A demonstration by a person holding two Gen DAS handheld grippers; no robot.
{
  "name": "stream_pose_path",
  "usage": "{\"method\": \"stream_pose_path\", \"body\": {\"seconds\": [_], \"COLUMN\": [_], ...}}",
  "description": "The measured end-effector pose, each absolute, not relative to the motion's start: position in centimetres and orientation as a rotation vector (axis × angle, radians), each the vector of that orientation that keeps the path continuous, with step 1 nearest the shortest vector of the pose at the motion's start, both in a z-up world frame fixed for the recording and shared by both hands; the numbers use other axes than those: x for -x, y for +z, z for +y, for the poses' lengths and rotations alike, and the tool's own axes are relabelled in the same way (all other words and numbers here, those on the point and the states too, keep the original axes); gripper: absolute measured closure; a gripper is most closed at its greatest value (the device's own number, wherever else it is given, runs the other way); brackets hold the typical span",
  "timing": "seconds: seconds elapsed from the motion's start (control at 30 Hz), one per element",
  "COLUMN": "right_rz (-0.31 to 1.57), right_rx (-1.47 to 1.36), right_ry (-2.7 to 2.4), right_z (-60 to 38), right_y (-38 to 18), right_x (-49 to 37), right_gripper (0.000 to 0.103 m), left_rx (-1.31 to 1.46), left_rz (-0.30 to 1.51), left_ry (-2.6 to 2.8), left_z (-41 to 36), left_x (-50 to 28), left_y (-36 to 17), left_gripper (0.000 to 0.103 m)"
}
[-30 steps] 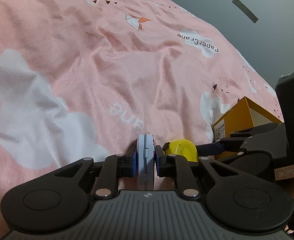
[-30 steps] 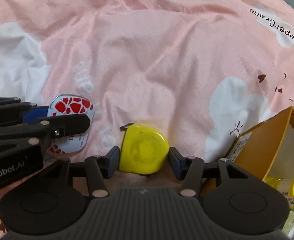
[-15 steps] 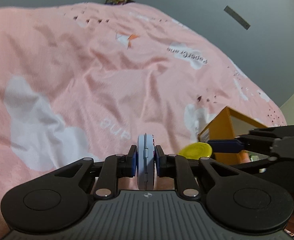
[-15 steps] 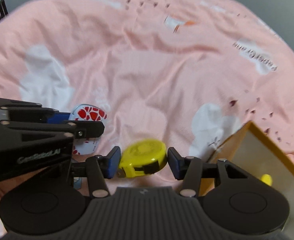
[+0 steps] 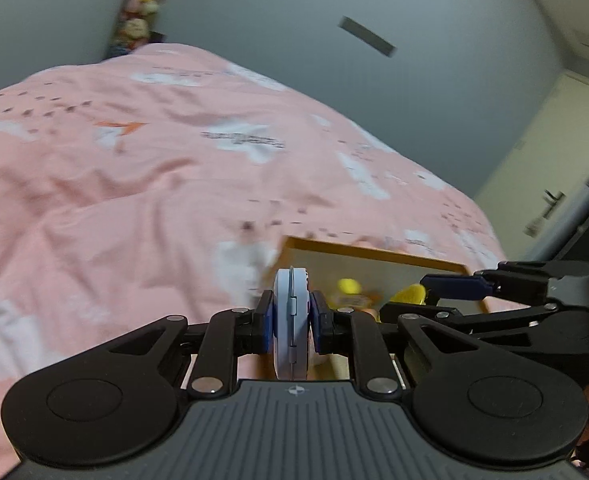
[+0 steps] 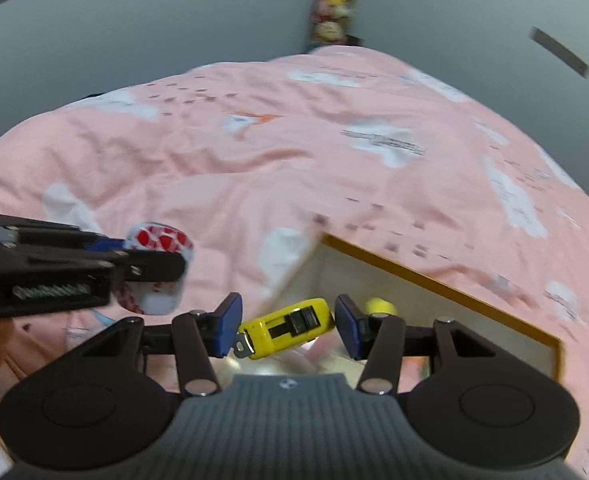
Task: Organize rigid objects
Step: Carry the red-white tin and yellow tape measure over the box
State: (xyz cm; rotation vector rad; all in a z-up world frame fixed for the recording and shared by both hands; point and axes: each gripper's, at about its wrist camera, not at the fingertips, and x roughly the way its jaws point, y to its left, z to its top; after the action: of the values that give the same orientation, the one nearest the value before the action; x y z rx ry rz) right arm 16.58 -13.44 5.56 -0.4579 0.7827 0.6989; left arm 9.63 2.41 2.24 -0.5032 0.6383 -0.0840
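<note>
The left tongs (image 5: pixel 290 322) pinch a flat white case (image 5: pixel 290 320) edge-on, pads pressed on its two broad faces; the right wrist view shows red patches printed on it. It looks like thin rigid plastic, light, with smooth faces that could slide, so a hold across the flat sides near the middle suits it.

The right tongs (image 6: pixel 288 324) grip a yellow tape measure (image 6: pixel 284 328) across its width, tilted, its metal hook end poking out beside the left pad. Its hard shell is probably the heavier of the two things, and glossy; a tilted hold like this could let it twist, so squarer contact on the flat sides would be safer.

Both things hang above the bed (image 6: pixel 254 168), the tape measure over the open orange-rimmed box (image 6: pixel 454 284), the case just beside it.
</note>
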Motion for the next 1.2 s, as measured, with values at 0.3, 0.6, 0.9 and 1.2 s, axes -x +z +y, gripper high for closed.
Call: {"method": "stream_pose_path", "body": {"seconds": [0.3, 0.6, 0.9, 1.2], "right_rz": [0.868, 1.002, 1.187, 1.333], "right_rx": [0.397, 0.309, 0.248, 0.234], "right_ry": [0.457, 0.432, 0.518, 0.527], "right_z": [-22.4, -26.4, -23.8, -22.8], "right_y": [4.5, 1.1, -2.3, -5.7], "right_x": [-19.8, -20.9, -21.2, -22.4], "right_gripper": [0.097, 0.095, 0.039, 0.029], "left_rx": [0.544, 0.51, 0.471, 0.467], "left_rz": [0.726, 0.835, 0.889, 0.914], "left_ry": [-0.272, -0.353, -0.368, -0.37], "left_z": [-2.4, -3.7, -4.8, -5.0], "left_x": [-14.5, -16.1, -16.5, -16.9], "left_y": [1.4, -0.3, -1.4, -1.9], "left_gripper": [0.083, 0.083, 0.083, 0.083]}}
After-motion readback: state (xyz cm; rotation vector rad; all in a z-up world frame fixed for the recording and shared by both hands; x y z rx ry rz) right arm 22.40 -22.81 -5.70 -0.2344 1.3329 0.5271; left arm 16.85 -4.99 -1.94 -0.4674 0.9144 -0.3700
